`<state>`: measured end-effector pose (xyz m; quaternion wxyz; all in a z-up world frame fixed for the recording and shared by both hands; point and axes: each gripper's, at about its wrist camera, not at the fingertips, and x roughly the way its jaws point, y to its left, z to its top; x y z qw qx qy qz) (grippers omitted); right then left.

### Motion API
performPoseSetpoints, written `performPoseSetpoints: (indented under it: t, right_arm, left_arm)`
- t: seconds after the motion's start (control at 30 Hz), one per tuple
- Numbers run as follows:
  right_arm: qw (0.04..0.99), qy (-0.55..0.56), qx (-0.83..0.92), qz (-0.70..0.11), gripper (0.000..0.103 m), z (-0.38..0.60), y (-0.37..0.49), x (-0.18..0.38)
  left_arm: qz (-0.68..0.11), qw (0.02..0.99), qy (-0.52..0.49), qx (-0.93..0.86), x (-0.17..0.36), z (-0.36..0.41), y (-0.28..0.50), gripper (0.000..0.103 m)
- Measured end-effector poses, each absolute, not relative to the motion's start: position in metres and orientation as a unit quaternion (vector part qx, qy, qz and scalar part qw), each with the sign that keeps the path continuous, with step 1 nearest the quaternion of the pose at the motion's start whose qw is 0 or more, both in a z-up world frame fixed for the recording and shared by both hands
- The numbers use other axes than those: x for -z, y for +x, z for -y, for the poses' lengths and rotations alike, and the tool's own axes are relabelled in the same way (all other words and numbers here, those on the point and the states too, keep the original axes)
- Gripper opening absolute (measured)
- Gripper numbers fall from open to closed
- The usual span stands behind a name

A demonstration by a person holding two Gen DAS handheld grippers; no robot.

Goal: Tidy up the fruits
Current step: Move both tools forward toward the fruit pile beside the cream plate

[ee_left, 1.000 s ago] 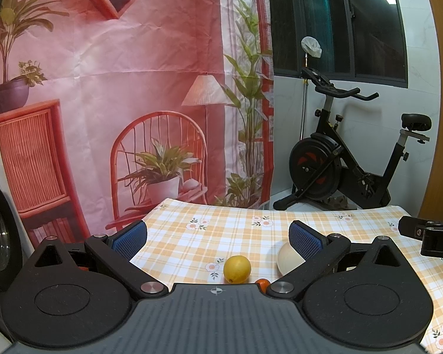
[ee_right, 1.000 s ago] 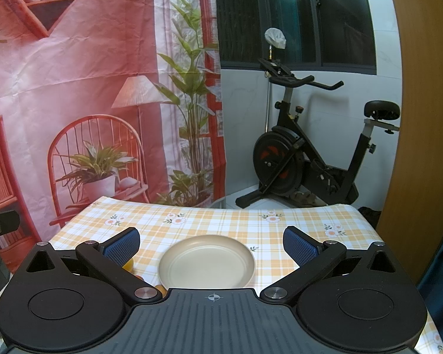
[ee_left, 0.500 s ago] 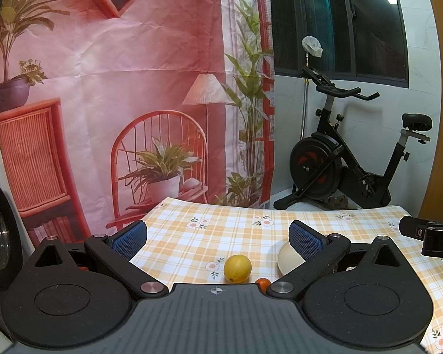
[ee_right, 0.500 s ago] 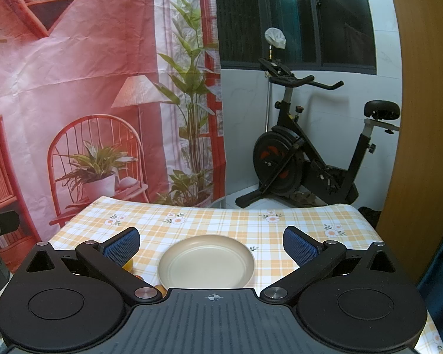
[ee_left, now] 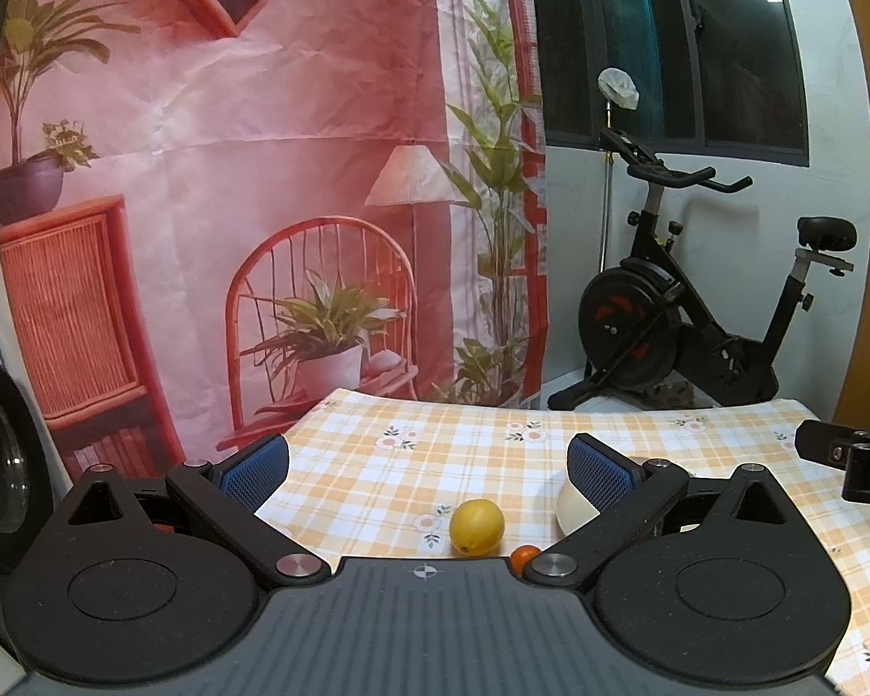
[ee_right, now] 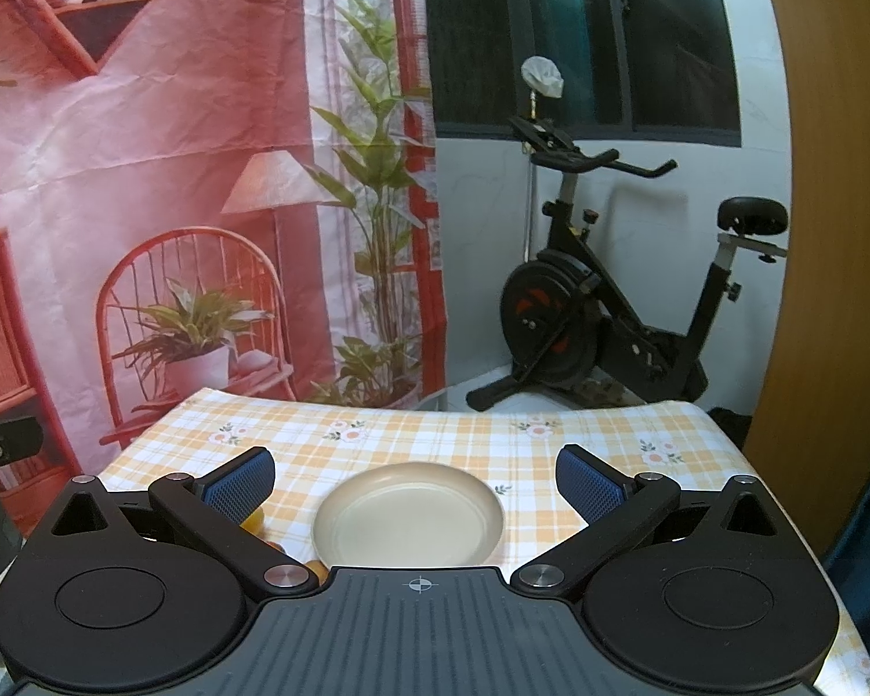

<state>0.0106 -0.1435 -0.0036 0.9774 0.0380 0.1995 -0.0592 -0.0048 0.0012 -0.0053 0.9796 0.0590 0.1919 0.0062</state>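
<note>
Lemon [ee_left: 476, 526] lies on the checked cloth [ee_left: 412, 464], seen in the left wrist view low between the left gripper's [ee_left: 428, 467] two fingers and nearer the right one. A small orange fruit [ee_left: 523, 555] sits just beside the lemon on its right, partly hidden by the gripper body. A cream plate [ee_left: 571, 513] stands to the right of both fruits; only its left rim shows past the blue pad [ee_left: 600, 472] of the right finger. Whether the orange fruit touches the plate cannot be told.

Left gripper: fingers spread wide, nothing between them, held above the cloth and clear of the fruit.

Right gripper [ee_right: 414, 478]: fingers likewise spread wide and holding nothing. In the right wrist view the plate [ee_right: 409, 522] lies straight ahead between the fingers, and nothing is seen in the part of it that shows. Scraps of yellow and orange fruit [ee_right: 255, 521] show behind the left finger, left of the plate; most of each is hidden.

Part of the right gripper shows at the right edge of the left wrist view.

Surroundings: a printed pink backdrop [ee_left: 232, 174] hangs behind the table on the left; an exercise bike [ee_left: 678, 313] stands on the floor beyond the far edge, under a dark window [ee_left: 667, 40].
</note>
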Motion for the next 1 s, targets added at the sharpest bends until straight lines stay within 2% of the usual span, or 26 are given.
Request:
performPoseSetpoints:
  t: [0.27,0.67,0.8,1.0]
  right_arm:
    - [0.984,0.013,0.049,-0.172,0.103,0.147,0.011,0.034]
    - [0.983,0.026,0.011,-0.182,0.103,0.159,0.020,0.094]
    - [0.982,0.033,0.003,-0.185,0.103,0.162,0.023,0.107]
    - [0.980,0.026,-0.020,-0.197,0.103,0.159,0.029,0.124]
  left_arm:
    - [-0.202,0.978,0.043,-0.019,0.017,-0.009,0.007,0.103]
    - [-0.232,0.972,0.046,-0.010,0.043,-0.009,0.023,0.102]
    - [-0.243,0.969,0.041,0.002,0.055,-0.010,0.028,0.093]
    - [-0.258,0.966,0.032,0.010,0.074,-0.013,0.038,0.085]
